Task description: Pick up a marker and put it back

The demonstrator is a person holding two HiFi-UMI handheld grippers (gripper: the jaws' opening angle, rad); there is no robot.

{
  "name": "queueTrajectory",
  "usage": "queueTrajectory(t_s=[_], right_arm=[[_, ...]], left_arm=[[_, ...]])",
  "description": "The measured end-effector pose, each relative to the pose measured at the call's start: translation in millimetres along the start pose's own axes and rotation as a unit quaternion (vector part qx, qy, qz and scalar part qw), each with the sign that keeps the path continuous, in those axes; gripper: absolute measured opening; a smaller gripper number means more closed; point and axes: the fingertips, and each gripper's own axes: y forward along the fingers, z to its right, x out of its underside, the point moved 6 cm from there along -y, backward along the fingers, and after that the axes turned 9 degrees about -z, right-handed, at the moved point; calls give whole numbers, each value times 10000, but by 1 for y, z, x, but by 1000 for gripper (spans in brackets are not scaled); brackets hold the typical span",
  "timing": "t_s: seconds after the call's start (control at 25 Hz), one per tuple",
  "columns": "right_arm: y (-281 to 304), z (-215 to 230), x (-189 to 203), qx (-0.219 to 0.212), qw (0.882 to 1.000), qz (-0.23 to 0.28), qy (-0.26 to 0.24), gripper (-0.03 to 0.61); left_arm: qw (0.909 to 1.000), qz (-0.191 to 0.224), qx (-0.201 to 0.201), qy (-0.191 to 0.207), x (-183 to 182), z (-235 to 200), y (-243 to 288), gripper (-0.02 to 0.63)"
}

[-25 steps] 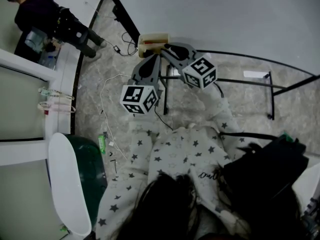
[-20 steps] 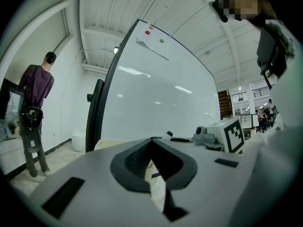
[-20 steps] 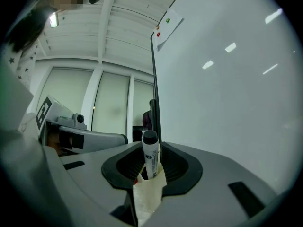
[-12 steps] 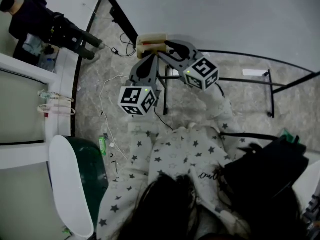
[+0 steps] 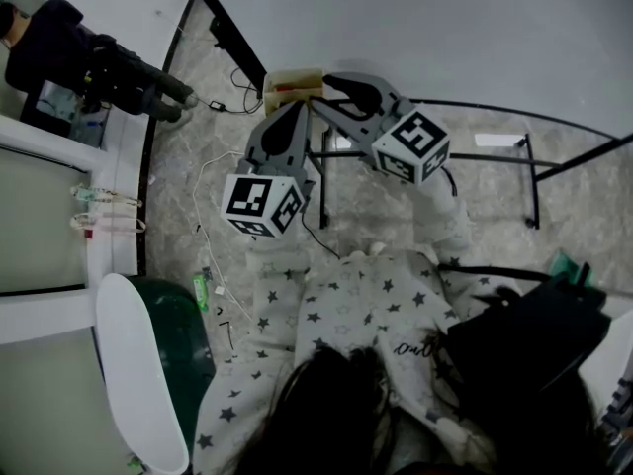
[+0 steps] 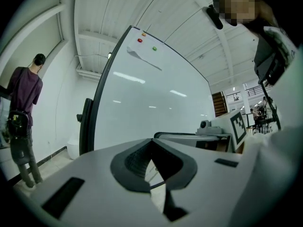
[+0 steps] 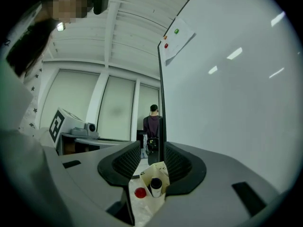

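Note:
A cream box (image 5: 293, 81) stands on the floor at the foot of the whiteboard. In the right gripper view the box (image 7: 152, 170) holds a black-capped marker (image 7: 155, 187) and a red-capped marker (image 7: 140, 192), both upright. My right gripper (image 7: 152, 150) hangs just above the box; its jaws are opening, and the pads touch nothing. The markers show in the gap below them. In the head view the right gripper (image 5: 334, 91) points at the box. My left gripper (image 5: 288, 127) is beside it, tips together and holding nothing.
The whiteboard (image 5: 425, 28) fills the far side, on a black frame with legs (image 5: 534, 181). Cables (image 5: 213, 216) trail over the stone floor. A person (image 5: 79, 52) stands at the far left. A green and white chair (image 5: 148, 354) is at the left and a black bag (image 5: 524, 334) at the right.
The two marker cubes have drifted slightly apart, the left one down-left and the right one rightward. The person at the back has shifted left in view.

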Motion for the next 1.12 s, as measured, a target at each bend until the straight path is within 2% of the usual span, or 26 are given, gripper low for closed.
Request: queueTrajectory(t_s=[0.04, 0.08, 0.16, 0.6, 1.12], right_arm=[[-2, -2, -5, 5, 10000, -17, 1, 139], [-5, -3, -11, 14, 10000, 10, 12, 73], [-11, -5, -22, 8, 9999, 121, 29, 10], [-29, -17, -50, -187, 9996, 179, 145, 8], [-32, -17, -42, -153, 9993, 203, 285, 8]], left_arm=[[10000, 23, 23, 30, -6, 2, -2, 0], [10000, 46, 44, 58, -11, 3, -3, 0], [9999, 91, 85, 108, -21, 7, -7, 0], [9986, 139, 446, 254, -45, 27, -15, 0], [9990, 137, 338, 248, -42, 26, -18, 0]])
